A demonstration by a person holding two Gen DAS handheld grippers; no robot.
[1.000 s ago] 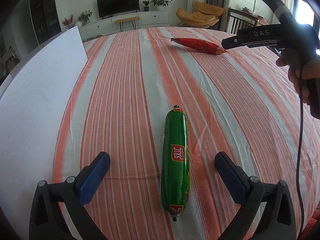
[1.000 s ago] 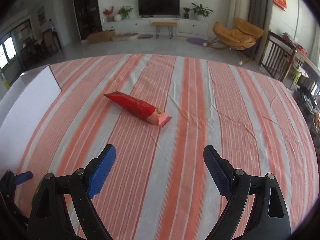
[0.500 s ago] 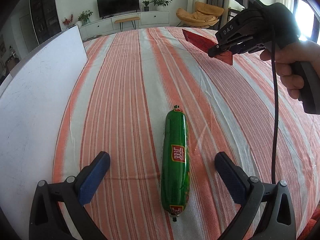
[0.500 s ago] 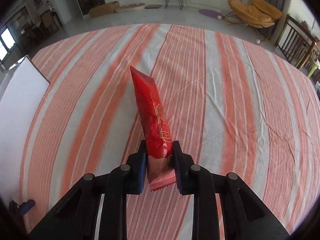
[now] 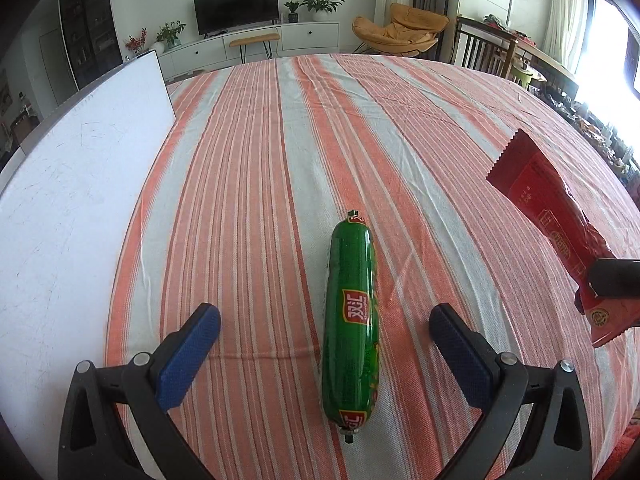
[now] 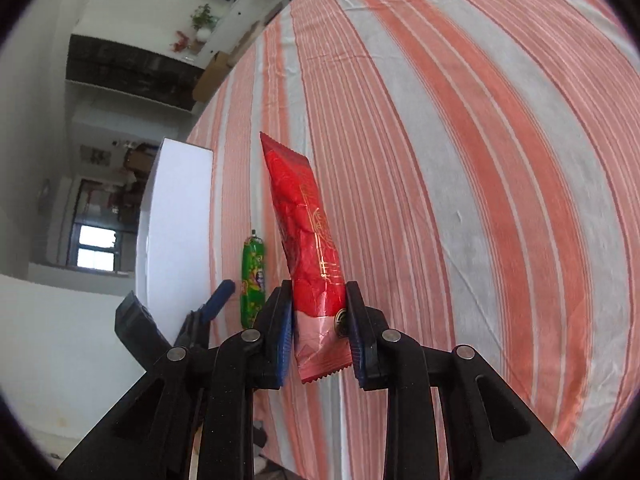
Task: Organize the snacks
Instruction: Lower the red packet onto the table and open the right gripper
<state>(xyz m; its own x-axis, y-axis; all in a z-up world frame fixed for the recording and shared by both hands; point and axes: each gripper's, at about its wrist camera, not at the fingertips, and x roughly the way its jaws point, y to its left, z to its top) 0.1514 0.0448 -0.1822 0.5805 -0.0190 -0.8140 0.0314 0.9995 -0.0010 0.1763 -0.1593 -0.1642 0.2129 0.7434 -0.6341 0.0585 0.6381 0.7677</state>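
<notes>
The red snack packet (image 6: 310, 248) is clamped near its lower end between the pads of the right gripper (image 6: 320, 332), lifted clear of the striped counter (image 6: 460, 160); a second ago it lay flat on the cloth and those jaws stood wide, so they have just closed on it. In the left wrist view the red snack packet (image 5: 560, 224) now hangs at the right edge instead of the upper right. The green sausage (image 5: 352, 320) lies unmoved at lower centre, between the spread, empty fingers of the left gripper (image 5: 324, 344). A white box (image 5: 68, 208) fills the left. Count: one packet, one sausage, one box.
</notes>
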